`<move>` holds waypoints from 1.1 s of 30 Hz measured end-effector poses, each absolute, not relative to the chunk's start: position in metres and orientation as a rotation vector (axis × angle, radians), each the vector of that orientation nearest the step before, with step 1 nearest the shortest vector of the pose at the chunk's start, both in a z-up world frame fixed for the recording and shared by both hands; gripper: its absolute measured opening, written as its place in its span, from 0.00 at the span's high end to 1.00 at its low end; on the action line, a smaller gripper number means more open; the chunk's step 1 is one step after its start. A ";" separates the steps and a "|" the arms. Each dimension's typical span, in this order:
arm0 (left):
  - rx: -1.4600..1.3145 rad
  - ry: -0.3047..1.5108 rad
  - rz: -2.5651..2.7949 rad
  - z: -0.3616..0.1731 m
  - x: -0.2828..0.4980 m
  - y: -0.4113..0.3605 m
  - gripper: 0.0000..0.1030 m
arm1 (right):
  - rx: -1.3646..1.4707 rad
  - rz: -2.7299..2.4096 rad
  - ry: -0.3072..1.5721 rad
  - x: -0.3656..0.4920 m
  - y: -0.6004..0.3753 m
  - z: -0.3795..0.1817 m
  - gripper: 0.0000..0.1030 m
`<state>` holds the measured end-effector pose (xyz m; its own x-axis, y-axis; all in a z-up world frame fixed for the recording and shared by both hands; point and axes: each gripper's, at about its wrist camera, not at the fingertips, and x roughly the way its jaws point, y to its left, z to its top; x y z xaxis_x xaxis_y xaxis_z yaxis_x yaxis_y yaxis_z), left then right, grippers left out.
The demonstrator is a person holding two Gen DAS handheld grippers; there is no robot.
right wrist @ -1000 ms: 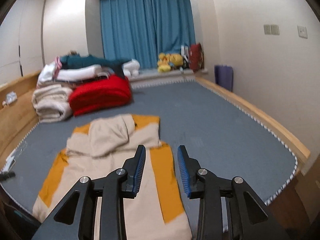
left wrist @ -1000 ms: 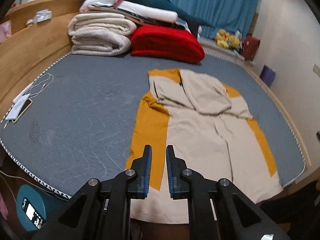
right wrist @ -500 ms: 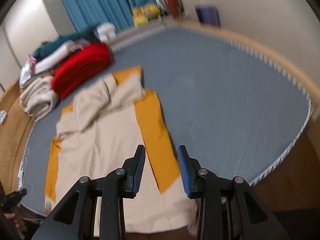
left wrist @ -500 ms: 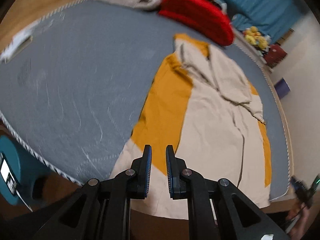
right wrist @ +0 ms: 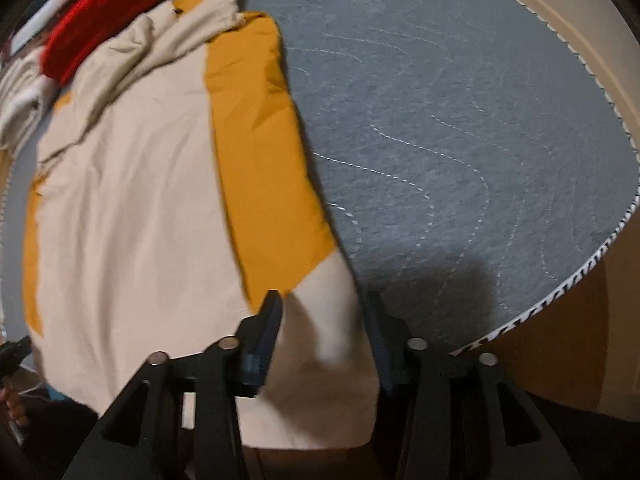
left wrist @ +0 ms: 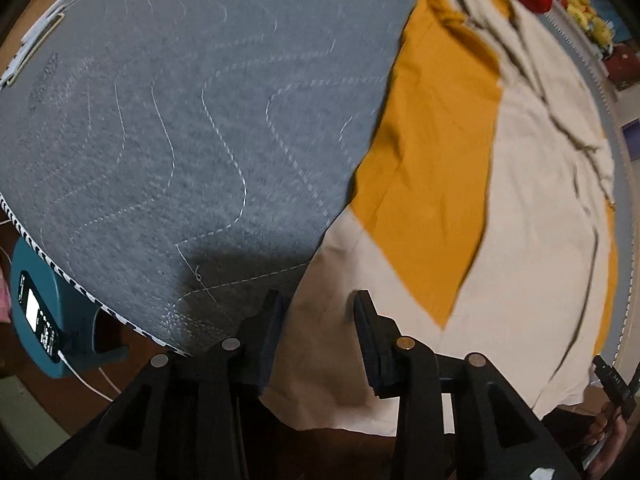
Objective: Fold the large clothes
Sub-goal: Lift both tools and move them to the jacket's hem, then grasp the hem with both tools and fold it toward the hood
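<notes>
Big beige-and-mustard cotton garment (left wrist: 532, 184) lay spread flat on the grey quilted mattress (left wrist: 160, 120), long axis running straight away from both grippers, collar end far off by the red folded blanket (right wrist: 100, 8), hem draped over the near mattress edge. So basically: hem closest, everything else stretched out ahead.

Left black two-finger gripper (left wrist: 320, 320) sat right over the garment's near left hem corner, jaws spread wide, beige cloth between them but nothing pinched as far as could be told. Mustard side panel just ahead and to the right of it, bare grey quilting to its left.

Right black two-finger gripper (right wrist: 324, 320) mirrored that on the near right hem corner, jaws likewise wide apart, cloth bunched up a little between the fingers, no grip closed. Bare mattress off to its right.

Neither hand clearly nearer; each had its own corner directly under it. Probably a two-corner pinch coming, then a lift away along the long axis toward the collar. Bit blurry on both views, so actual contact with the fabric hard to call.
</notes>
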<state>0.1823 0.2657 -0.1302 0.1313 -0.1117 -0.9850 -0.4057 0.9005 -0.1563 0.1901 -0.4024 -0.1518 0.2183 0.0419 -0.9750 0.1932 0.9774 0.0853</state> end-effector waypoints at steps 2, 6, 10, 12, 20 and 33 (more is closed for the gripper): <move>-0.414 1.452 0.224 -0.137 0.183 0.262 0.67 | 0.192 -0.141 1.377 0.191 -0.405 -0.158 0.53; -0.335 1.453 0.216 -0.139 0.187 0.250 0.67 | 0.197 -0.147 1.412 0.196 -0.401 -0.166 0.52; -0.279 1.444 0.200 -0.137 0.190 0.238 0.79 | 0.179 -0.137 1.421 0.197 -0.395 -0.172 0.53; -0.246 1.443 0.184 -0.135 0.193 0.231 0.86 | 0.169 -0.119 1.414 0.197 -0.389 -0.173 0.68; -0.300 1.446 0.164 -0.136 0.181 0.230 0.86 | 0.163 -0.058 1.397 0.192 -0.376 -0.171 0.86; -0.345 1.336 0.082 -0.108 0.176 0.223 0.98 | 0.189 -0.036 1.330 0.184 -0.370 -0.158 0.96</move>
<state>0.1761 0.2230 -0.1075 0.2377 -0.1380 -0.9615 -0.2546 0.9464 -0.1988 0.1843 -0.3701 -0.1575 0.2399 0.0822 -0.9673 0.1338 0.9841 0.1168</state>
